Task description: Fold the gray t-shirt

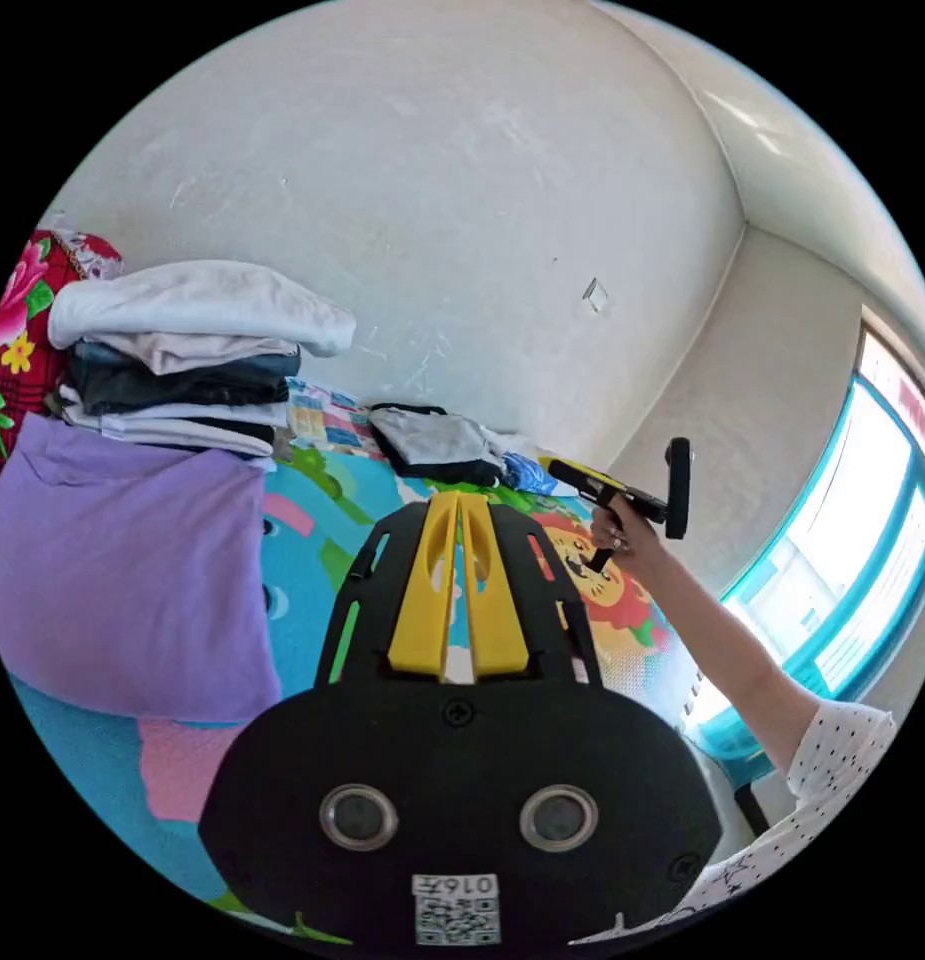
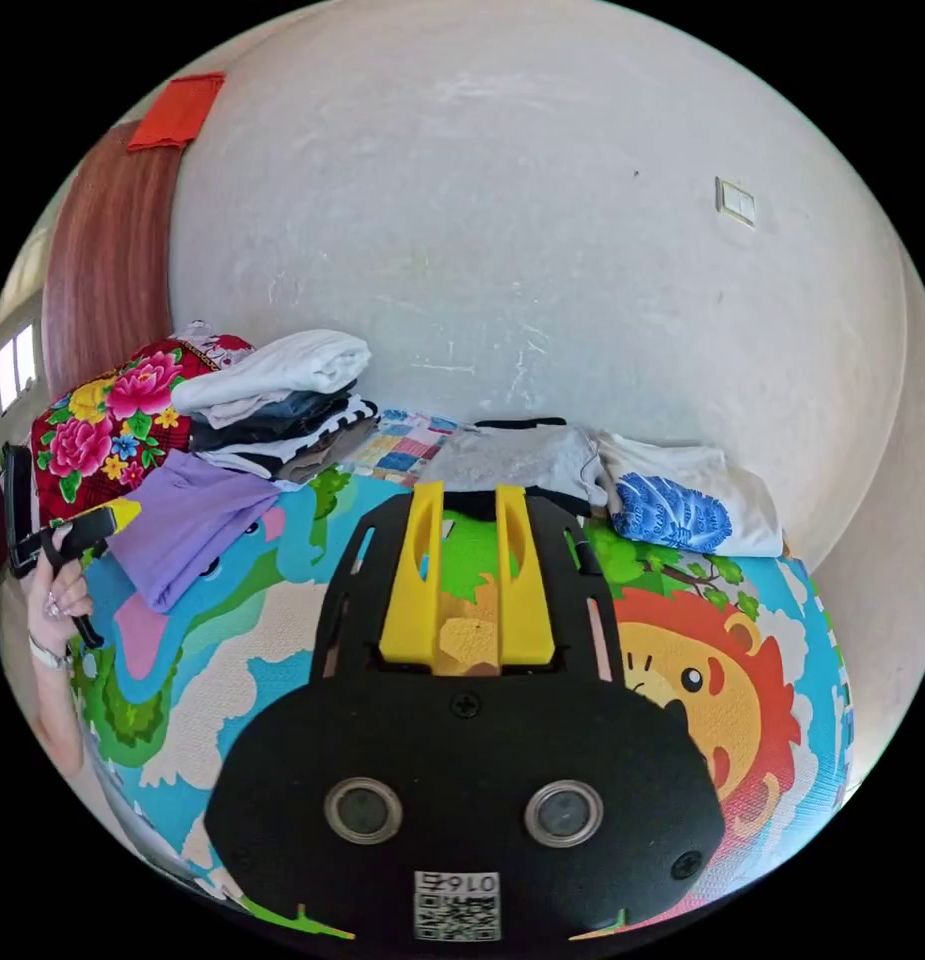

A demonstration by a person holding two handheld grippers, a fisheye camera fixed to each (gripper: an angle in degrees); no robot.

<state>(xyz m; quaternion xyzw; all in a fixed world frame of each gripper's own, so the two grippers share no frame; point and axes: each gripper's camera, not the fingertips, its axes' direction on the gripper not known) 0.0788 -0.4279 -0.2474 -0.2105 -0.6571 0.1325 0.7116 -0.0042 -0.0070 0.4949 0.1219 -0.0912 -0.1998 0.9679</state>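
Covering the surface below is a cartoon play mat with a lion. On it by the wall sit a stack of folded clothes, a purple garment, and the gray t-shirt, folded small. Left hand-held gripper has its jaws nearly together, grasping nothing; right hand-held gripper is parted, empty.

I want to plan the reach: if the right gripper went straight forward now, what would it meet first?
Probably the gray t-shirt, lying ahead of the open right gripper near the wall; depth is uncertain.
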